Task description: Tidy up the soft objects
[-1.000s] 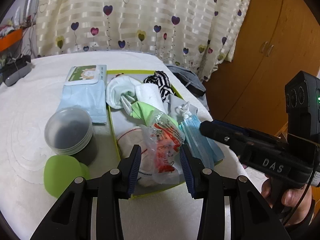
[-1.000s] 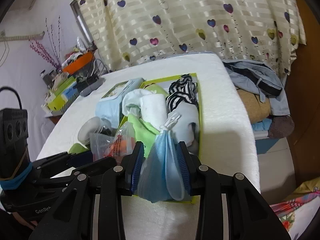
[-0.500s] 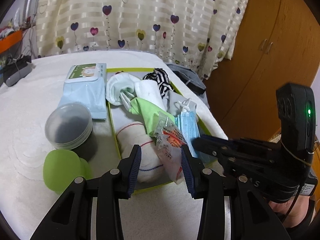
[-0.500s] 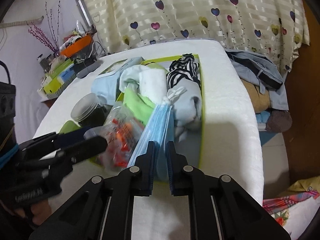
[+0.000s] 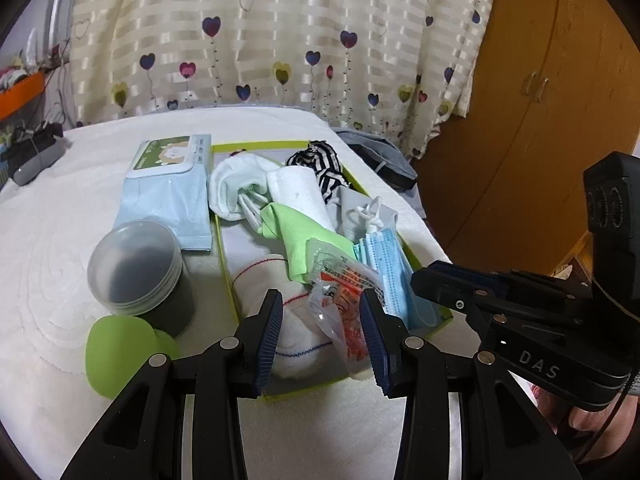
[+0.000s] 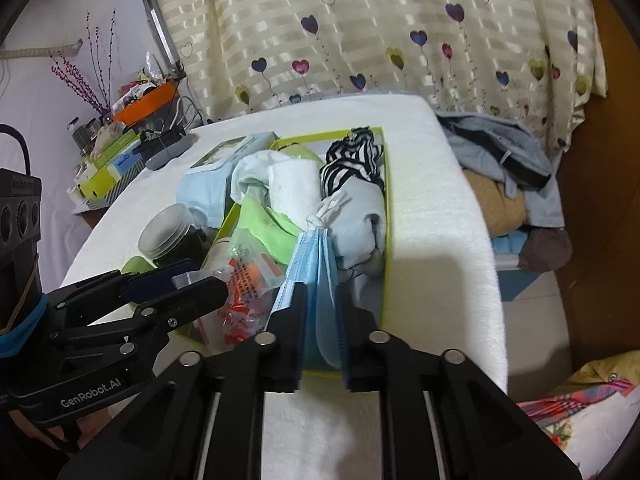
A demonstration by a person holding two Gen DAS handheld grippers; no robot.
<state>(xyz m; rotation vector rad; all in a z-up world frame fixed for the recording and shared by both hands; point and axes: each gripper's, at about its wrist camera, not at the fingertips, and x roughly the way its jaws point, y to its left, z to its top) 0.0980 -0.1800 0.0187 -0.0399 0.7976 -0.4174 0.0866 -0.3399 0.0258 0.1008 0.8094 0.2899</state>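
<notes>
While the right tool (image 6: 322,320), jaws just easing apart, loosely pinches the blue masks (image 6: 316,280), the spread left tool (image 5: 320,332) should steady the snack packet (image 5: 344,300).

right gripper (image 6: 321,322): jaws just eased apart a little, stack of blue face masks (image 6: 316,276) between them, pads at its sides | masks lean over near end of green-rimmed tray (image 6: 385,184) | left gripper (image 6: 188,280): parted around clear packet with orange print (image 6: 244,280) | tray on white towel (image 6: 432,216)
</notes>
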